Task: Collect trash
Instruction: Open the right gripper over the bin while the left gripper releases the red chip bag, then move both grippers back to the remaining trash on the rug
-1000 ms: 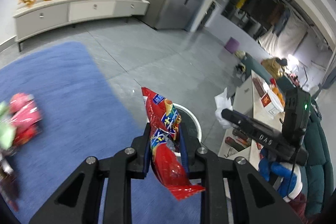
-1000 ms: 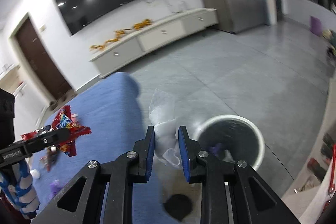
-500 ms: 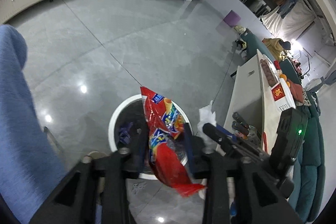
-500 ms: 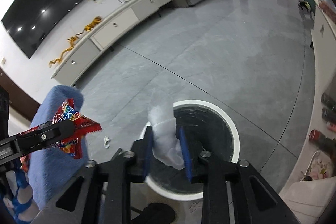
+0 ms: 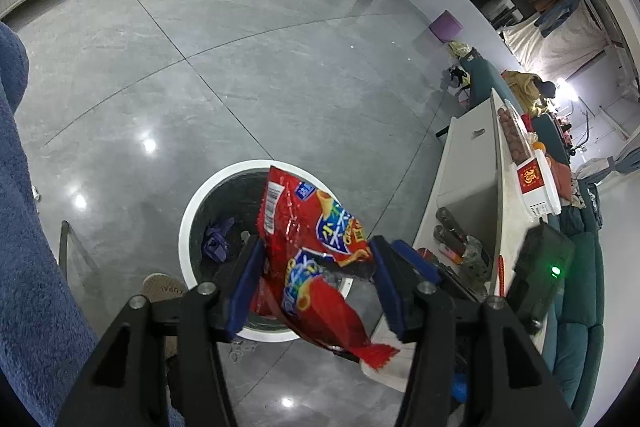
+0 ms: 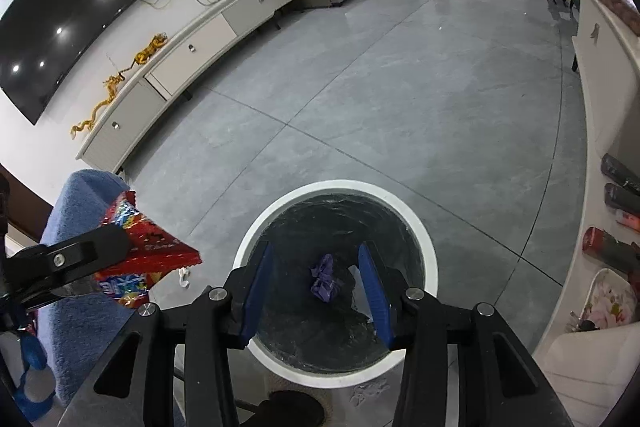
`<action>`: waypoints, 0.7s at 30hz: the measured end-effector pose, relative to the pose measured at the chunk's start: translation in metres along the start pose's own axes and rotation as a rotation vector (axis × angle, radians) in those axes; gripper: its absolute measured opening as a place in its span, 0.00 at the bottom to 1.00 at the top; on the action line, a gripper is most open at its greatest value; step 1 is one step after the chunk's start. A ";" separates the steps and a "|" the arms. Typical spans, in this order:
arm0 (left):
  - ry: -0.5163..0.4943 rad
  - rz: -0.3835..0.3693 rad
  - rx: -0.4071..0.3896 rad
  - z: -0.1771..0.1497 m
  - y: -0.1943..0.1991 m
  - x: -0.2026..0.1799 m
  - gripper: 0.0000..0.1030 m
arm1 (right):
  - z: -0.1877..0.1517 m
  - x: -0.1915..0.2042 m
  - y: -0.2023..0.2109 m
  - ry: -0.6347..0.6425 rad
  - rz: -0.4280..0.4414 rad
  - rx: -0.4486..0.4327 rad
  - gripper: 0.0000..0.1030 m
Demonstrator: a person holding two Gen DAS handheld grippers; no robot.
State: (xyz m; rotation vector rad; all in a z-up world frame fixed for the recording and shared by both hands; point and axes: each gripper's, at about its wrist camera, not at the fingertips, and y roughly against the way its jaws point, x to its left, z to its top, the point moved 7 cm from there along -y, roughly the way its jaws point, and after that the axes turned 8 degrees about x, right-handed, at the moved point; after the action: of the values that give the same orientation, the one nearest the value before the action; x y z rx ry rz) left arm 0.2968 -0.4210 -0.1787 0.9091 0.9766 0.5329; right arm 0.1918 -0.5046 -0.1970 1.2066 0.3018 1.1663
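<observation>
Our left gripper (image 5: 316,283) has just spread its jaws; the red snack bag (image 5: 312,251) hangs between them, long axis downward, directly over the white-rimmed bin (image 5: 192,211). Our right gripper (image 6: 316,287), jaws just parted and empty, hovers over the same bin.

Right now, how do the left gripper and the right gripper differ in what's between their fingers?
The left gripper has a red snack bag between its blue pads; its jaws have just been opening, so the bag looks about to fall. The right gripper is open with nothing between its pads; its jaws have also been opening. Both hang over the white-rimmed trash bin.
</observation>
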 end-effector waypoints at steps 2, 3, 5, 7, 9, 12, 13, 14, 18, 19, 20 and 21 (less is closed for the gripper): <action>0.005 -0.004 -0.005 0.000 0.006 -0.001 0.57 | -0.001 0.000 0.010 0.002 -0.005 -0.017 0.41; 0.011 -0.014 -0.002 0.001 0.005 -0.003 0.57 | -0.003 0.000 0.018 0.007 -0.013 -0.029 0.41; 0.019 -0.020 0.002 0.003 0.004 -0.008 0.57 | -0.006 -0.002 0.030 0.014 -0.027 -0.048 0.41; 0.016 -0.025 0.002 0.006 0.004 -0.011 0.57 | -0.010 -0.004 0.041 0.021 -0.045 -0.063 0.41; 0.009 -0.024 0.002 0.007 0.005 -0.015 0.57 | -0.012 -0.006 0.052 0.024 -0.062 -0.075 0.41; 0.003 -0.014 0.001 0.008 0.006 -0.019 0.58 | -0.014 -0.006 0.064 0.024 -0.073 -0.096 0.41; 0.006 -0.014 0.000 0.007 0.007 -0.020 0.58 | -0.014 -0.005 0.068 0.026 -0.077 -0.103 0.41; 0.009 -0.016 -0.002 0.007 0.008 -0.021 0.58 | -0.015 -0.003 0.071 0.030 -0.080 -0.111 0.41; -0.001 0.002 -0.057 0.003 0.029 -0.025 0.58 | -0.018 0.008 0.085 0.053 -0.080 -0.137 0.41; -0.006 0.009 -0.081 0.000 0.037 -0.026 0.58 | -0.018 0.013 0.088 0.064 -0.081 -0.145 0.42; -0.011 0.015 -0.104 -0.001 0.045 -0.028 0.58 | -0.020 0.015 0.091 0.072 -0.082 -0.151 0.42; -0.019 0.023 -0.134 -0.004 0.056 -0.031 0.58 | -0.021 0.021 0.096 0.084 -0.080 -0.160 0.42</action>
State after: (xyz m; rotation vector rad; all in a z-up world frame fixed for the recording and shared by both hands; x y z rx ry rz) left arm 0.2789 -0.4127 -0.1181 0.8048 0.9033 0.6007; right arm 0.1343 -0.4848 -0.1167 0.9992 0.3115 1.1508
